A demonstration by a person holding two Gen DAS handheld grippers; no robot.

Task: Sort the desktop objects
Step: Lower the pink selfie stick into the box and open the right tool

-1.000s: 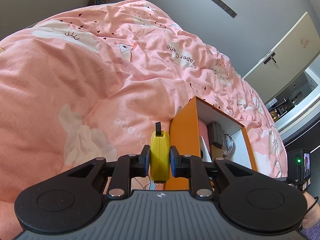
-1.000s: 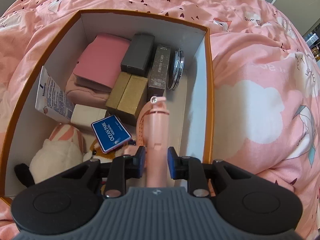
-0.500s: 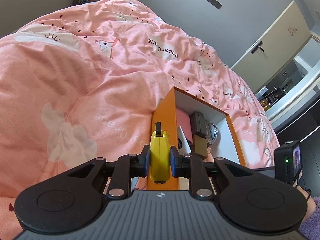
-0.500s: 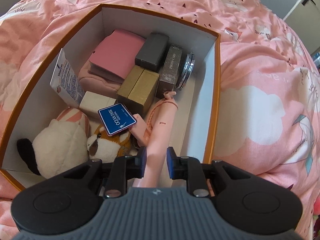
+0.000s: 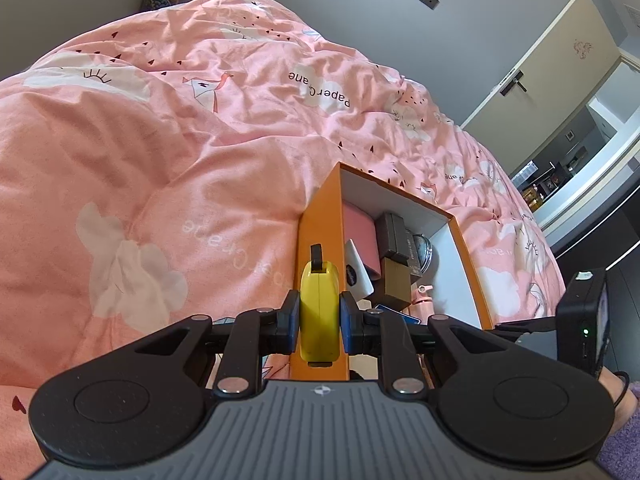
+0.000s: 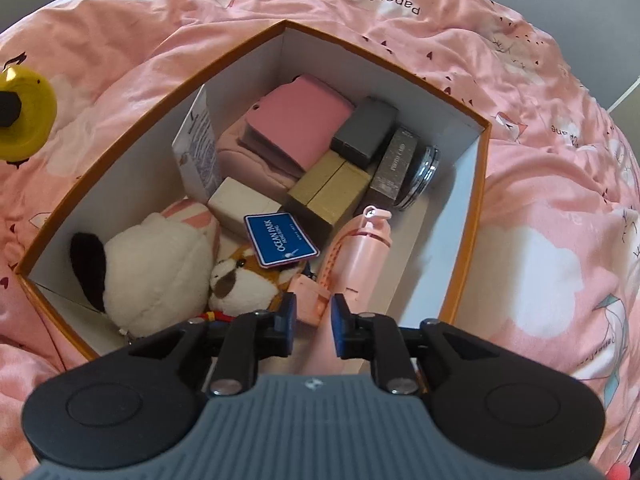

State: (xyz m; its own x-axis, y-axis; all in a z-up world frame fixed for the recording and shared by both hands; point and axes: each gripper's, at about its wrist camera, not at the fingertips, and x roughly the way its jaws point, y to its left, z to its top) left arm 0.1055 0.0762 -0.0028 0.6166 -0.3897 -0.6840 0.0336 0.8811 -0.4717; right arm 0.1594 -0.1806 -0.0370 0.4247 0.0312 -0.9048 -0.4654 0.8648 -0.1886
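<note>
My left gripper (image 5: 319, 316) is shut on a yellow tape measure (image 5: 319, 300) with a black tab, held just outside the near left wall of the orange box (image 5: 320, 220). The same tape measure (image 6: 24, 120) shows at the left edge of the right wrist view. My right gripper (image 6: 313, 318) hangs over the box's (image 6: 332, 60) near right part. It grips the base of a pink bottle (image 6: 356, 256), which slants down and right. The bottle's cap reaches the gold boxes (image 6: 332, 188).
The box lies on a rumpled pink duvet (image 5: 160, 160). It holds a white plush (image 6: 160, 272), a fox plush (image 6: 240, 280), a blue card (image 6: 280, 240), a pink notebook (image 6: 296, 124), a grey box (image 6: 364, 128) and a round tin (image 6: 424, 176). Bare floor shows along its right wall.
The right gripper has rolled and drawn back, so more of the box shows, and the pink bottle now slants right. The left gripper has shifted toward the box with the tape measure.
</note>
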